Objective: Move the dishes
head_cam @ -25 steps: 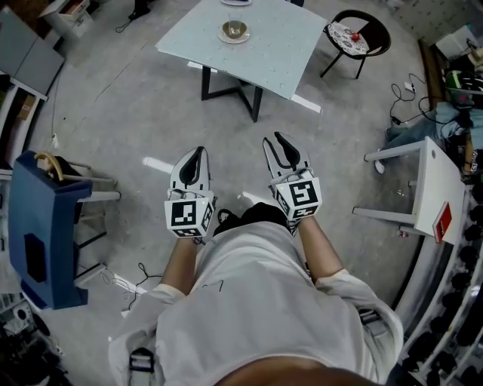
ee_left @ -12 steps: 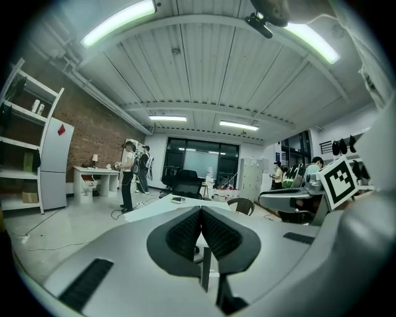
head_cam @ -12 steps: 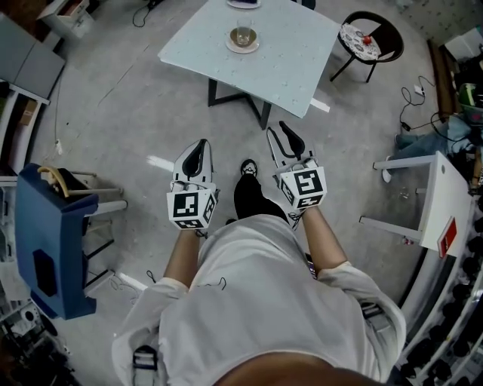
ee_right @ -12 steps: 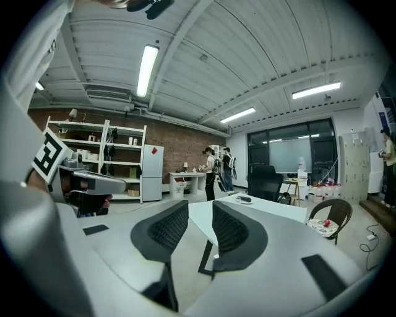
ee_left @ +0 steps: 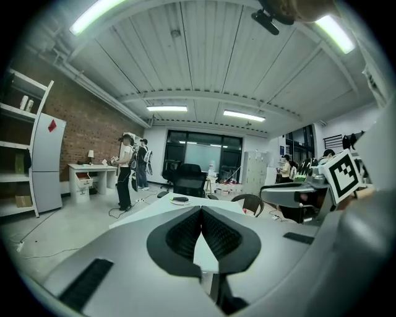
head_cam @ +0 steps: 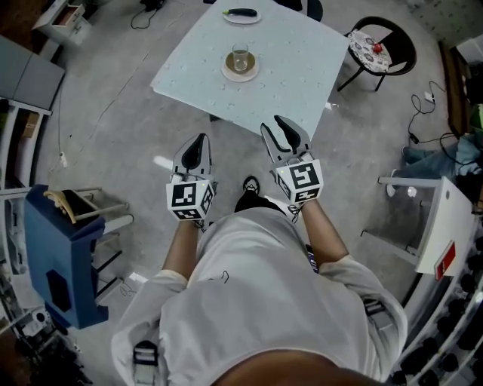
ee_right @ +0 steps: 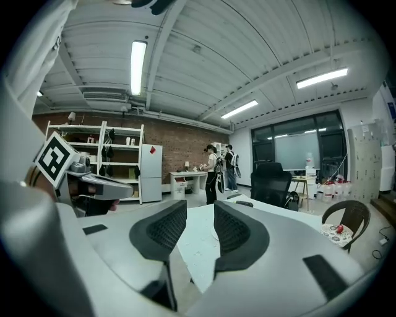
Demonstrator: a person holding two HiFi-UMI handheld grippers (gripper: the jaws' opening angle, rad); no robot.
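Observation:
A glass (head_cam: 240, 56) stands on a round saucer (head_cam: 240, 72) on the pale table (head_cam: 290, 68). At the table's far edge lies a small plate (head_cam: 241, 13) with a dark thing on it. Both grippers are held level before the table's near edge, apart from the dishes. My left gripper (head_cam: 198, 143) is shut with nothing in it; its pads meet in the left gripper view (ee_left: 201, 213). My right gripper (head_cam: 283, 130) is open and empty, its jaws having just been opening, and a gap shows in the right gripper view (ee_right: 200, 217).
A black round chair (head_cam: 381, 49) with a patterned cushion stands right of the table. A blue cart (head_cam: 60, 256) is at the left and a white table (head_cam: 445, 219) at the right. Cables lie on the floor. People (ee_left: 125, 170) stand far behind the table.
The person has walked toward the table, so it and its dishes lie nearer both grippers. The right jaws stand a little wider apart.

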